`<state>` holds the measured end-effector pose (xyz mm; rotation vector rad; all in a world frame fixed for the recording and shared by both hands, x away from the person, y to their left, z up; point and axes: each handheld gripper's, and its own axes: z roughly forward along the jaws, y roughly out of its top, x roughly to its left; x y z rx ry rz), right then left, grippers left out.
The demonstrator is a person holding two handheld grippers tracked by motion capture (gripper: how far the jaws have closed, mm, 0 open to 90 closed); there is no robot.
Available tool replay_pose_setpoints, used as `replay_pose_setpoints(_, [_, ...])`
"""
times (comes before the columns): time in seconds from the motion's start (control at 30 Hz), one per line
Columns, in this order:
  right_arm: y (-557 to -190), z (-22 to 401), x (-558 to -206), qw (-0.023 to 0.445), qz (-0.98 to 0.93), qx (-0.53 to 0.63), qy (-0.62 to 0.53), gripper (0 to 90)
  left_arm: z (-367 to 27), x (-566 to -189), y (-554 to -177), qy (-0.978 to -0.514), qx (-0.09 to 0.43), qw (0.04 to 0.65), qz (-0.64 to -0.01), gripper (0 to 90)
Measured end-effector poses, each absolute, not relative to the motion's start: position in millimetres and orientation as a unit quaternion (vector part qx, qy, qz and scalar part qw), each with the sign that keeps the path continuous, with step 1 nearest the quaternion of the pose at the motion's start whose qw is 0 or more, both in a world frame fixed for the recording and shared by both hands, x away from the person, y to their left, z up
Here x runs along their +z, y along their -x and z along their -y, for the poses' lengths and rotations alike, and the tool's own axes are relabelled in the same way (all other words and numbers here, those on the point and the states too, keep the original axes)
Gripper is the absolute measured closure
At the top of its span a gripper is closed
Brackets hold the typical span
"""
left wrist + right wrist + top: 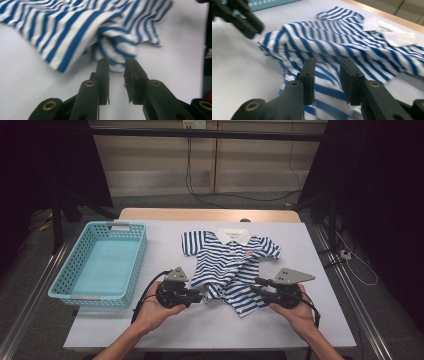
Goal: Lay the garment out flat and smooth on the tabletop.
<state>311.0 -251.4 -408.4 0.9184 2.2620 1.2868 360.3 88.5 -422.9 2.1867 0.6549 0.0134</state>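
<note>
1. Closely flanking the garment, the left gripper [200,296] and the right gripper [256,287] are held low over the white table [320,320], each pointed inward at the hem of the striped polo shirt [227,265].
2. Both pairs of jaws are seen parted, with nothing pinched: in the left gripper view a bunched fold of the striped polo shirt [113,53] lies just past the tips, and in the right gripper view the cloth [342,50] is seen under and beyond the gap.
3. The shirt is laid collar away from the person, its long axis running from collar to rumpled hem; the hem is the near end, between the two grippers, about equally close to each.
4. A small chest patch [248,254] is seen, but no writing can be read.
5. An empty turquoise basket [135,265] stands well left of the shirt.
</note>
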Motion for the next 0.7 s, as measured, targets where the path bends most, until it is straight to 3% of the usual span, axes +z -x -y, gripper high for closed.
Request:
replay_pose_setpoints(0.3, [-316.8,204.7,-419.0,0.153,-0.835,0.446,-0.283,66.5,-78.8,-447.6,-391.0,-0.877,0.034,0.377,-0.295,67.9])
replay_pose_setpoints(0.43, [-320.1,187.1,-421.5,0.136,-0.843,0.446,-0.266,60.6,-77.0,-445.1,-401.0,-0.871,0.058,0.380,-0.306,63.0])
replay_pose_setpoints(0.7, [-331.9,153.7,-428.1,0.124,-0.860,0.437,-0.232,58.4,-68.0,-445.5,-416.4,-0.865,0.079,0.392,-0.302,63.0])
